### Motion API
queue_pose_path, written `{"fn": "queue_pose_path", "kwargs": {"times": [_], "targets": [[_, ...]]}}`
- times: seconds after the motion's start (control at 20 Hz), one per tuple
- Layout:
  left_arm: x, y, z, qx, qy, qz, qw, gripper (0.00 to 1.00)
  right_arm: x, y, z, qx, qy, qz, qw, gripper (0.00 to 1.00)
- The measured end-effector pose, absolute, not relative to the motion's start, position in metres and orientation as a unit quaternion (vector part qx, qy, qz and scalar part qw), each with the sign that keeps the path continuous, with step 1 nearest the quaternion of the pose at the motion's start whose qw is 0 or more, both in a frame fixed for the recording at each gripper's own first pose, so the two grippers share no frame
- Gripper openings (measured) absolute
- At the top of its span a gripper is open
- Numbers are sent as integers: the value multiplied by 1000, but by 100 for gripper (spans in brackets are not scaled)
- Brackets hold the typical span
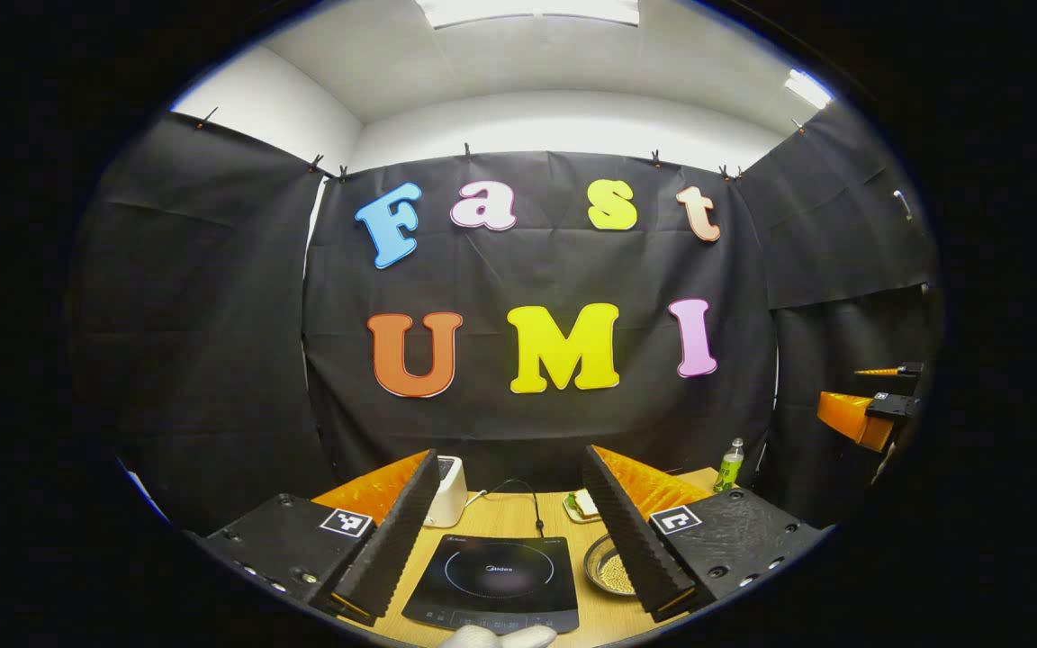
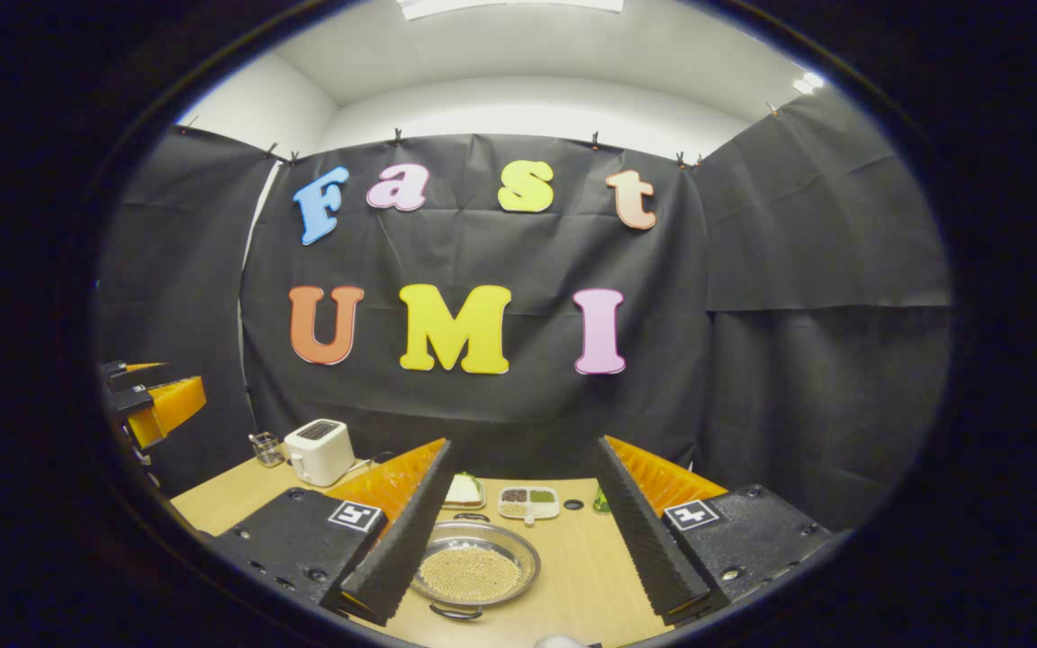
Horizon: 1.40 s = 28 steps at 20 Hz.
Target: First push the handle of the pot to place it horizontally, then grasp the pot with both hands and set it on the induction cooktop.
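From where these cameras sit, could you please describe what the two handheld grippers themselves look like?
Each gripper has two long, wedge-shaped fingers with ribbed, sawtooth inner faces. The left gripper and right gripper each carry flat black mounting blocks with visible screws behind the fingers, and each block bears a small square black-and-white marker tag. No cables show on either one.
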<state>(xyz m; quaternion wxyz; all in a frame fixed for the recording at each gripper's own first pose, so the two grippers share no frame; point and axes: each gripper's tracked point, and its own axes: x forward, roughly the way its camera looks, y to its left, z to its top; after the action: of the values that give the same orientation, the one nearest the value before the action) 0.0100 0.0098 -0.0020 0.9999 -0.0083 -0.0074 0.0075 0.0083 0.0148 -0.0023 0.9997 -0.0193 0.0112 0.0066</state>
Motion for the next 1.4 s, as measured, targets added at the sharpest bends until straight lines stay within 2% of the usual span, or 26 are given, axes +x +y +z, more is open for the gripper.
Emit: {"fn": "queue_pose_path", "kwargs": {"times": [0.05, 0.2, 0.3, 0.45, 0.65, 0.8, 0.85, 0.95, 1.05, 1.2, 1.3, 1.35, 1.4], "targets": [[10, 10, -2, -9, -7, 8, 1000, 96, 9, 16, -3, -18, 12, 7, 1000, 98], [12, 12, -3, -5, -7, 7, 1000, 96, 14, 25, -14, -22, 32, 15, 999, 85], [10, 12, -4, -3, -8, 9, 1000, 96, 18, 42, -23, -27, 52, 47, 997, 68], [10, 15, -9, -1, -3, 11, 1000, 96, 28, 64, -51, -30, 95, 93, 991, 27], [10, 21, -21, -2, 9, 19, 1000, 96, 38, 94, -117, -19, 186, 142, 972, 6], [8, 31, -33, -1, 20, 33, 999, 96, 40, 109, -172, -26, 247, 168, 954, 0], [7, 33, -38, -2, 26, 37, 999, 96, 40, 111, -190, -33, 267, 169, 948, 4], [8, 38, -48, -7, 35, 45, 998, 96, 37, 117, -227, -36, 305, 176, 935, 1], [4, 42, -52, -7, 43, 52, 998, 96, 35, 123, -260, -38, 341, 182, 922, 3], [2, 46, -53, -9, 42, 59, 997, 96, 32, 126, -304, -50, 381, 185, 905, 1], [0, 49, -54, -10, 43, 64, 997, 96, 29, 130, -327, -54, 403, 186, 894, 4], [-1, 48, -55, -11, 44, 65, 997, 96, 28, 134, -336, -53, 412, 188, 890, 0], [-1, 49, -57, -11, 46, 67, 997, 96, 26, 137, -344, -57, 418, 190, 887, 4]]}}
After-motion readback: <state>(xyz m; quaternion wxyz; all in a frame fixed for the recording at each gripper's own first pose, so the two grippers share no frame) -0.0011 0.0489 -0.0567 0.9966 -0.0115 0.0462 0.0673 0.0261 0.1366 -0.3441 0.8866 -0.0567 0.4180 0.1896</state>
